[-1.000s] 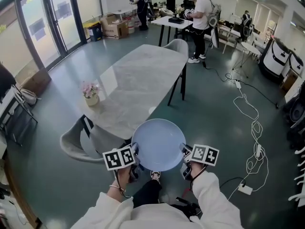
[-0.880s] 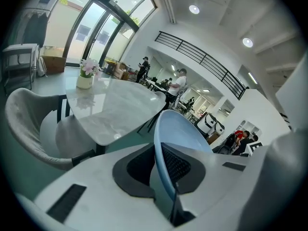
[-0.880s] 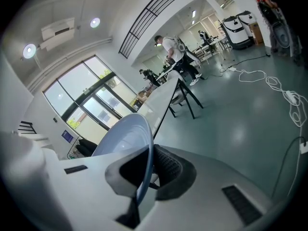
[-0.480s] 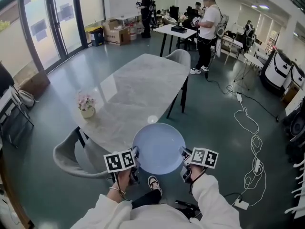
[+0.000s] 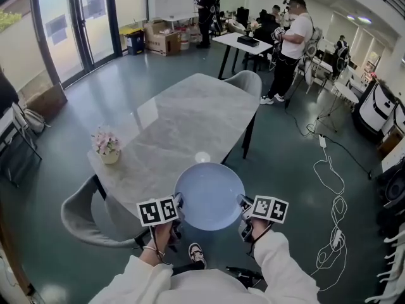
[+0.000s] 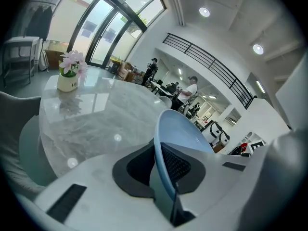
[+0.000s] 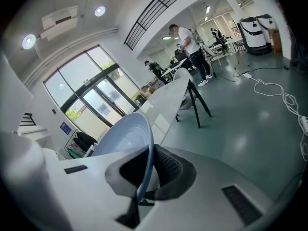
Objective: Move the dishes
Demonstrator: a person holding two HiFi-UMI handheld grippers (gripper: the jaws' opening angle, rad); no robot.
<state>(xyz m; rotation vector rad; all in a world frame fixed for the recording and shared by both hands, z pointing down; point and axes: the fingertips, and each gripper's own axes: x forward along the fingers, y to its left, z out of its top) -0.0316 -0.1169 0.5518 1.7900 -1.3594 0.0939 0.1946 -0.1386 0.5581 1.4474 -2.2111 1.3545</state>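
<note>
I hold both forearms forward at the lower edge of the head view, in white sleeves, elbows bent. My left hand (image 5: 162, 234) carries the left gripper (image 5: 180, 202), and my right hand (image 5: 255, 228) carries the right gripper (image 5: 242, 202). Both grippers point forward and somewhat downward, side by side at equal height. On each gripper the fingers (image 6: 177, 163) clamp one rim of the plate (image 5: 209, 194), on opposite sides.
</note>
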